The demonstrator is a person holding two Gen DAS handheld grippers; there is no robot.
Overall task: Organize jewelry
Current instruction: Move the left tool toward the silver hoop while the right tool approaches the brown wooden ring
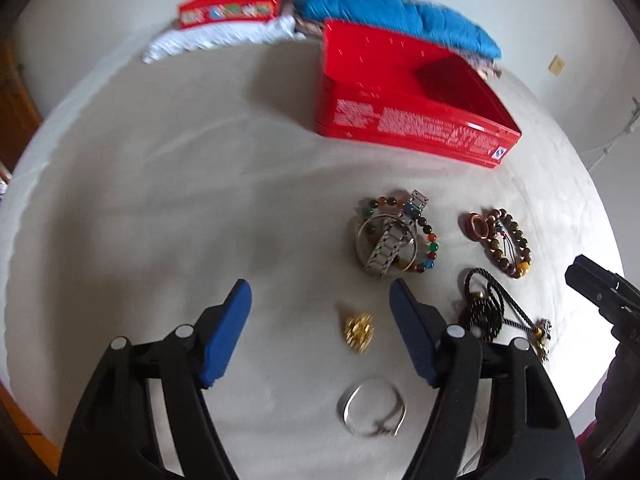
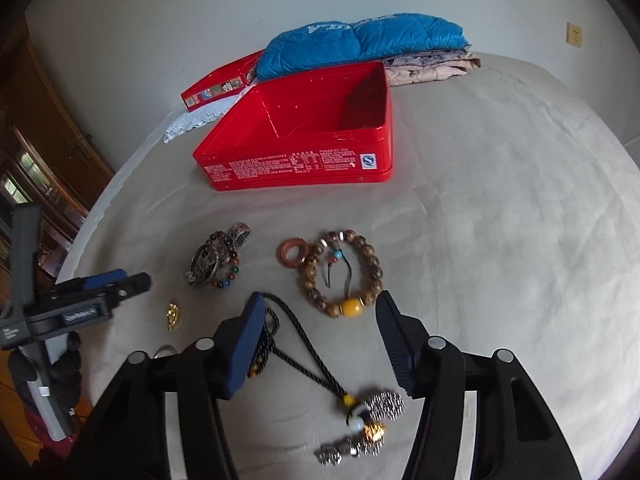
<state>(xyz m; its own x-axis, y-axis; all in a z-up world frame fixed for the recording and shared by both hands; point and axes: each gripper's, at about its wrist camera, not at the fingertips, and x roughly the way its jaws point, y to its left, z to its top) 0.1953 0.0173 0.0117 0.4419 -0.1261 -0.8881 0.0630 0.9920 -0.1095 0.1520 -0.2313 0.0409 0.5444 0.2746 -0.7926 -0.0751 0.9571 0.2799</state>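
An open red tin [image 1: 400,120] [image 2: 296,164] lies on the bed with nothing showing inside. In front of it lies the jewelry. A coloured bead bracelet tangled with a metal watch band [image 1: 394,236] [image 2: 218,258] is on the left. A wooden bead bracelet [image 1: 508,240] [image 2: 340,272] and a reddish ring [image 2: 292,254] are further right. A black cord necklace [image 1: 484,304] [image 2: 304,360] runs to its charms [image 2: 372,420]. My left gripper [image 1: 320,292] hangs open above a gold brooch [image 1: 358,330] and a silver bangle [image 1: 372,406]. My right gripper [image 2: 320,304] is open over the cord, just short of the wooden beads.
The beige bedspread [image 2: 500,220] stretches bare to the right. Behind the tin lie a blue quilted jacket [image 2: 360,44], folded cloth [image 2: 432,64], the tin's red lid [image 2: 218,86] and a white lace cloth [image 2: 196,122]. A wooden cabinet [image 2: 48,148] stands past the bed's left edge.
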